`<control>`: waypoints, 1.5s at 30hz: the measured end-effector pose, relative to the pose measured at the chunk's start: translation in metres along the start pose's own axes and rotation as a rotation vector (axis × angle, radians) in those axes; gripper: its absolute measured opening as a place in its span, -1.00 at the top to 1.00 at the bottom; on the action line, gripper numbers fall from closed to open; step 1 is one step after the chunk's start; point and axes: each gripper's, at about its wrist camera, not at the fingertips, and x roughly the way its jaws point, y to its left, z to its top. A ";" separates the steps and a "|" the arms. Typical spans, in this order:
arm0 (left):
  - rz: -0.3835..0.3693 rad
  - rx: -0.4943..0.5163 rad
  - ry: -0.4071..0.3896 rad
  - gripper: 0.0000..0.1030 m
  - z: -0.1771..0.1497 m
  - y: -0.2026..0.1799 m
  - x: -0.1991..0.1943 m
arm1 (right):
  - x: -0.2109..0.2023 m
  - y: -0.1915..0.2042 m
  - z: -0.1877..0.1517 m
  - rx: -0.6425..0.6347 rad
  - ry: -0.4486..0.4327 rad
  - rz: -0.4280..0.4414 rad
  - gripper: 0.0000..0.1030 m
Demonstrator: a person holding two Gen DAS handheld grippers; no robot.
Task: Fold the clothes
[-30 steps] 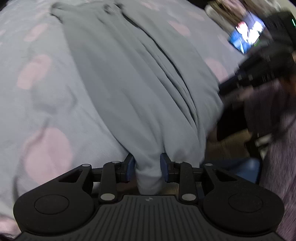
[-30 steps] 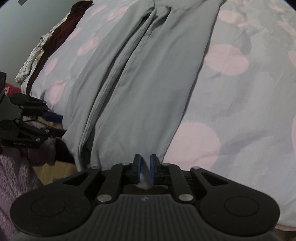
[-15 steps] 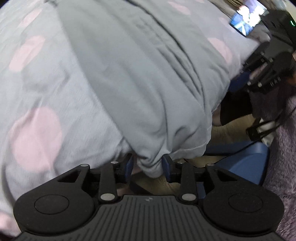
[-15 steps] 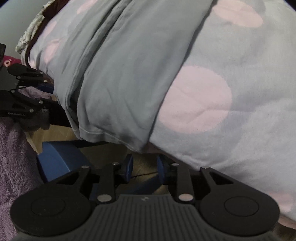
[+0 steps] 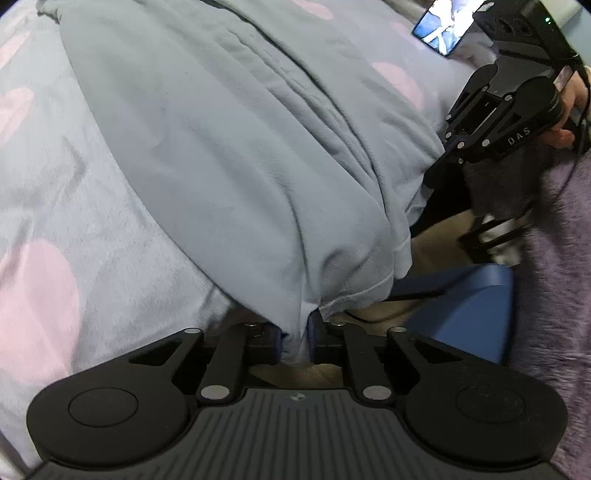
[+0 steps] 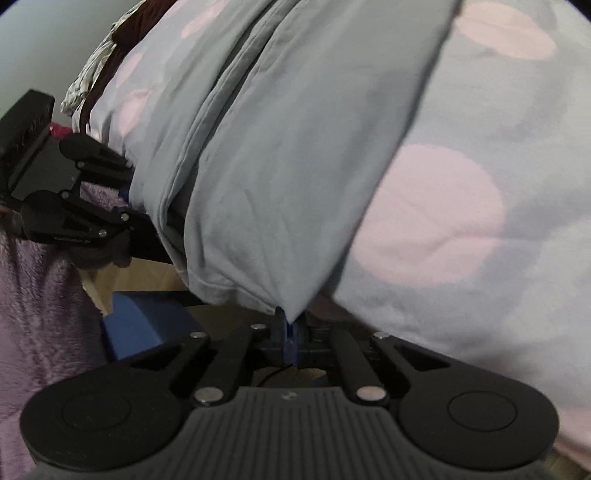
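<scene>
A grey garment (image 5: 240, 147) lies lengthwise on the bed, and its hemmed end hangs over the near edge. My left gripper (image 5: 295, 345) is shut on the hem, with a fold of cloth pinched between the blue pads. In the right wrist view the same garment (image 6: 295, 147) droops to a corner, and my right gripper (image 6: 290, 332) is shut on that corner. Each gripper shows in the other's view: the right one (image 5: 498, 122) at the far right, the left one (image 6: 74, 206) at the far left, both against the hanging hem.
The bedsheet (image 5: 55, 221) is pale blue with pink dots (image 6: 428, 218). Below the bed edge stands a blue object (image 5: 469, 306) on a tan floor. A person's purple fuzzy clothing (image 6: 37, 295) fills the side. Dark clothes (image 6: 122, 33) lie at the bed's far end. A lit screen (image 5: 443, 26) glows behind.
Half a second ago both grippers stood open just below the hanging hem. Both have closed on the hem since, the right one on its corner.
</scene>
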 end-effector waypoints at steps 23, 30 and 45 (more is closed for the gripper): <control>-0.196 -0.112 -0.263 0.87 0.061 0.049 -0.123 | -0.132 -0.010 0.039 0.072 -0.336 0.140 0.94; -0.116 -0.128 -0.270 0.87 0.107 0.082 -0.114 | -0.128 -0.036 0.095 0.108 -0.383 0.038 0.94; -0.062 -0.257 -0.274 0.79 0.136 0.134 -0.077 | -0.088 -0.080 0.138 0.255 -0.360 -0.022 0.69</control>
